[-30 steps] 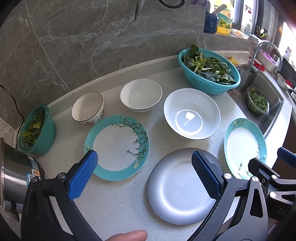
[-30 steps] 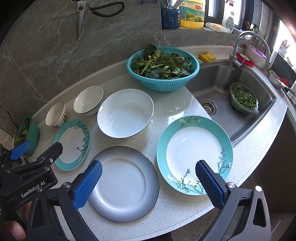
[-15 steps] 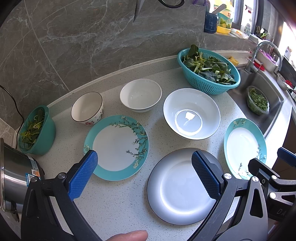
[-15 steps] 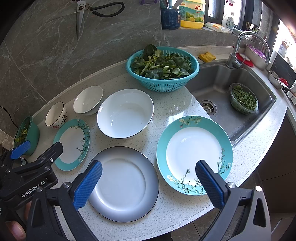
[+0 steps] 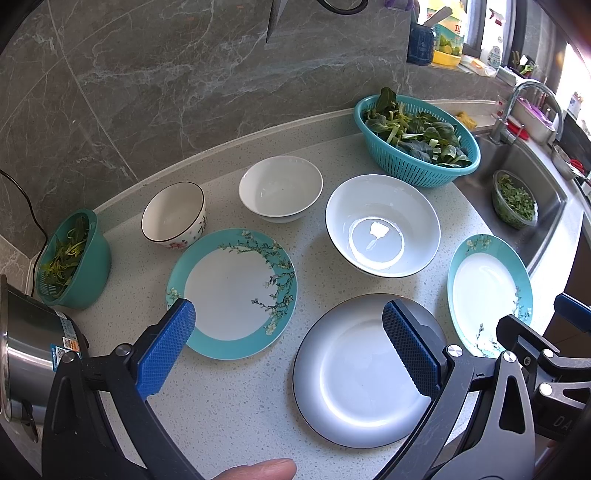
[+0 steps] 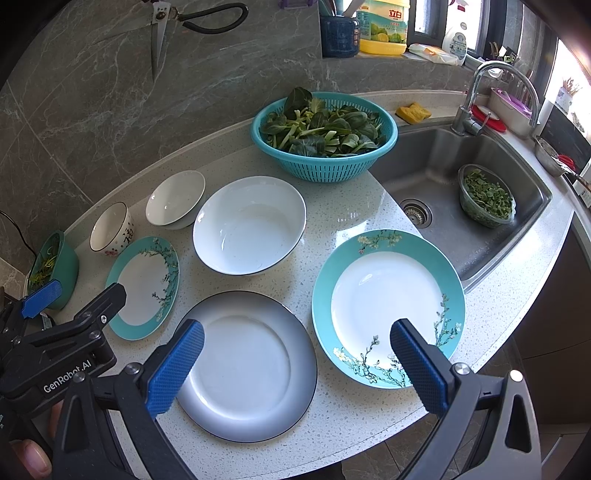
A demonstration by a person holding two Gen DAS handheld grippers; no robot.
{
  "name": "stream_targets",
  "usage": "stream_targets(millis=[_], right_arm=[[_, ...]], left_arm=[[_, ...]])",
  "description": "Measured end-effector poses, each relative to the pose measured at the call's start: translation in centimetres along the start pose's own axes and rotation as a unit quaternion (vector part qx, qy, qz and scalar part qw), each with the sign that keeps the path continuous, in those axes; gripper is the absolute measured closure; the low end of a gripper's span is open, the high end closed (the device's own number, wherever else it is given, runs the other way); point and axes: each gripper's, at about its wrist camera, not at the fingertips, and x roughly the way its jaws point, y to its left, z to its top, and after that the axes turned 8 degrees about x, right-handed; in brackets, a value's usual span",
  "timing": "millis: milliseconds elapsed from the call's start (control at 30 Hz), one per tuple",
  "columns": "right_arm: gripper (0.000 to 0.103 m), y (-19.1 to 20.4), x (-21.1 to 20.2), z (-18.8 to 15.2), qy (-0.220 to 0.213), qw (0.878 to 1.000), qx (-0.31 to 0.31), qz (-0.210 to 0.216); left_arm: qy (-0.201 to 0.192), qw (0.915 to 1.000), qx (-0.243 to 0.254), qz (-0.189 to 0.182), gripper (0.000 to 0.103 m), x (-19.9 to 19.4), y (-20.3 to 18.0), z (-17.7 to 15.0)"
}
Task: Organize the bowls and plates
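Plates, bowls: empty | colander: greens | both claws spread, holding nothing

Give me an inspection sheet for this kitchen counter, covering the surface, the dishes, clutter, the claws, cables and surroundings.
Surface: speckled counter, no spills seen.
Job's things: three plates unstacked: grey plate, right teal plate, left teal plate. Three empty bowls apart: large white bowl, small white bowl, patterned bowl.
Clutter: teal colander of greens, green strainer of scraps, steel pot.
Grippers: left claw open, holds nothing; right claw open, holds nothing.
Cables: black cord along the wall.
Surroundings: sink with a bowl of greens, scissors on the wall.
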Motion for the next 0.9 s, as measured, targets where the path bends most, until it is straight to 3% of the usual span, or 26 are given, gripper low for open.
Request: stream_targets(millis=[900], right_arm=[[0.0, 0.15, -0.26, -0.12, 0.002, 1.0, 0.003, -0.001]], left_arm=[[0.003, 1.0, 0.003, -0.001, 0.0, 0.36, -0.14, -0.79]])
